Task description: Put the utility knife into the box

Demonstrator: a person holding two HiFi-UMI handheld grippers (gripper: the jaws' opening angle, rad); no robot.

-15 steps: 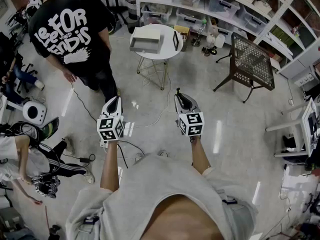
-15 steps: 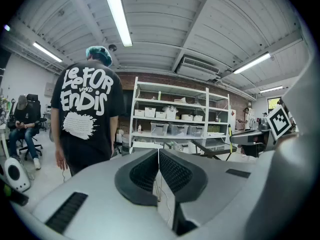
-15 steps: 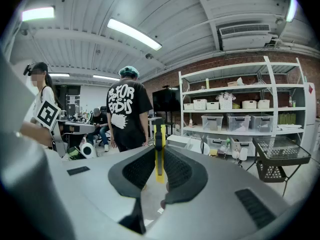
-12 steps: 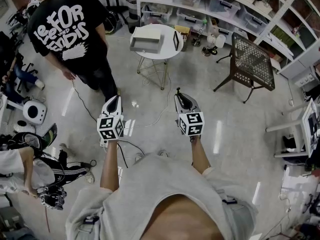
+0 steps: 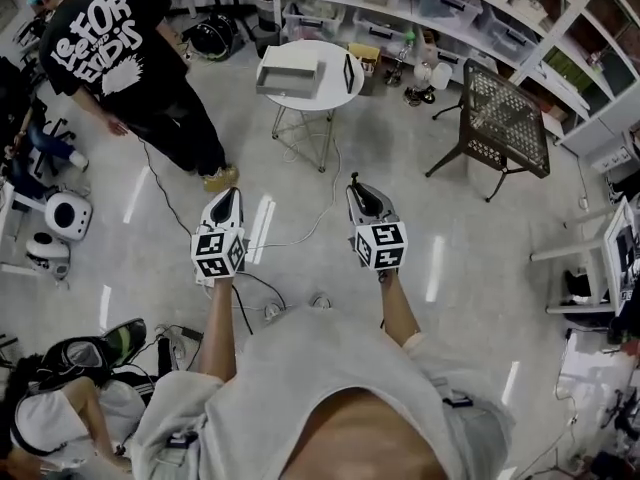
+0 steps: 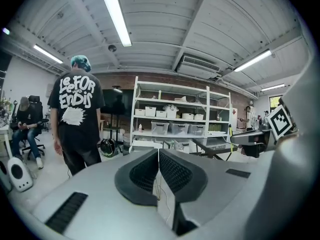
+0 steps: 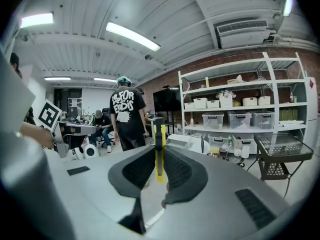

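Note:
In the right gripper view a yellow and black utility knife [image 7: 159, 143] stands upright between the pads of my right gripper [image 7: 159, 165], which is shut on it. The head view shows that gripper [image 5: 358, 188] held over the floor, with the knife's dark tip [image 5: 354, 179] poking out past it. My left gripper [image 5: 229, 195] hangs level with it on the left; its jaws [image 6: 158, 159] are shut with nothing in them. The white box [image 5: 288, 71] sits on a small round white table [image 5: 330, 93] straight ahead, and shows past the jaws in the right gripper view [image 7: 181, 141].
A person in a black printed T-shirt [image 5: 115, 53] stands left of the table. Another person [image 5: 60, 413] crouches at the lower left. A dark mesh table [image 5: 502, 118] stands to the right. Shelves with plastic bins [image 5: 430, 8] line the back. Cables [image 5: 300, 236] trail across the floor.
The person in the black T-shirt has stepped away to the upper left. The crouching person has shifted lower. Both grippers keep about the same place, the right one still gripping the knife.

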